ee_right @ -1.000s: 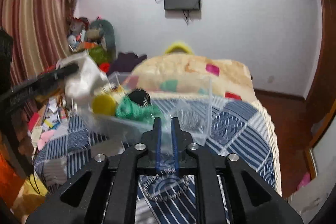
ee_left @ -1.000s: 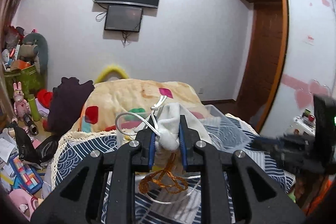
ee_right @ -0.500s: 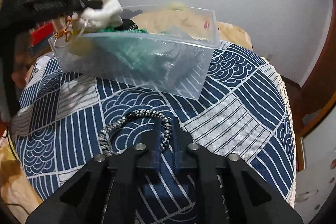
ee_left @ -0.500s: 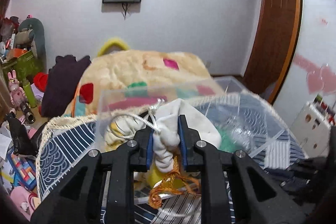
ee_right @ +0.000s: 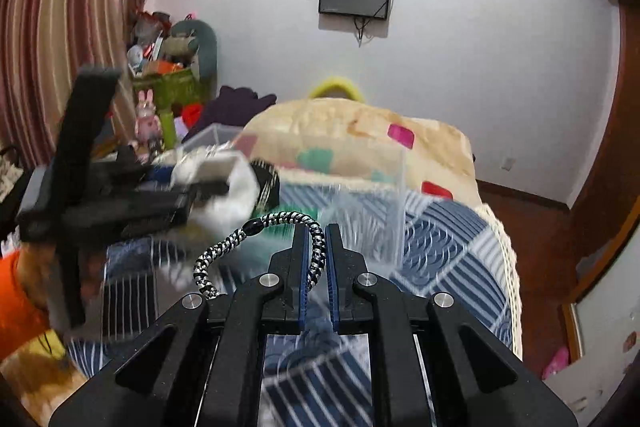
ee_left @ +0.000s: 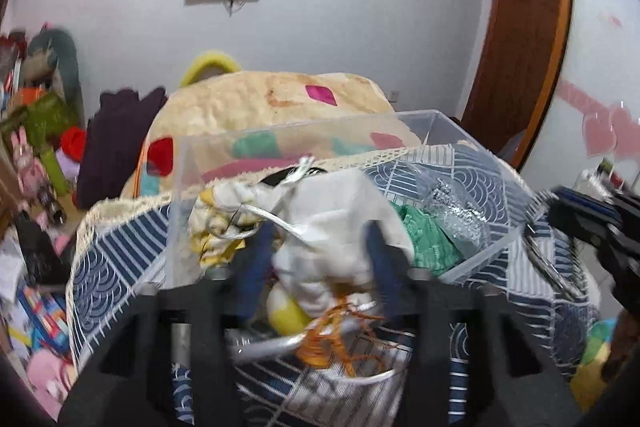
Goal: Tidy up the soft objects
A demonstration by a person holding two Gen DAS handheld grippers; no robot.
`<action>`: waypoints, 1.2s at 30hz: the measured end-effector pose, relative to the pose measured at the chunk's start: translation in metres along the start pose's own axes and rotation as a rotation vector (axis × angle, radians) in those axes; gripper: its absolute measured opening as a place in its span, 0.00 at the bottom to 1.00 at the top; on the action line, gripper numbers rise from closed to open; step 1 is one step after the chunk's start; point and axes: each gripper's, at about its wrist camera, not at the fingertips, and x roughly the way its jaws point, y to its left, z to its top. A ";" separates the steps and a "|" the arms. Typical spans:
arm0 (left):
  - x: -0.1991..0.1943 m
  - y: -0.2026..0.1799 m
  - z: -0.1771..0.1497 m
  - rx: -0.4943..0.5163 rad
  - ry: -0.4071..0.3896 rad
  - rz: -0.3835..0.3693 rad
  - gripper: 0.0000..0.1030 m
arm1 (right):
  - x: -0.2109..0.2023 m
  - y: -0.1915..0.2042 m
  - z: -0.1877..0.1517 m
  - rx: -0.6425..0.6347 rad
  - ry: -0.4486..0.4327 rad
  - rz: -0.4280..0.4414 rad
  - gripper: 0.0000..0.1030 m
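Crumpled white drawstring pouch (ee_left: 336, 227), braided black-and-white cord (ee_right: 256, 231)

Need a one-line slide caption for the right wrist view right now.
Right gripper lifts a black-and-white braided cord toward the clear plastic bin on the bed.

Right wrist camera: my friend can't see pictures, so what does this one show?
The right tool pinches a black-and-white braided cord above a blue patterned bedspread. To its left, the left tool reaches over a clear plastic bin with a white cloth bundle between its fingers.
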 end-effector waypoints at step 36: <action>-0.157 -0.020 -0.021 0.010 -0.364 0.064 0.88 | -0.080 0.024 0.007 0.020 -0.219 0.044 0.79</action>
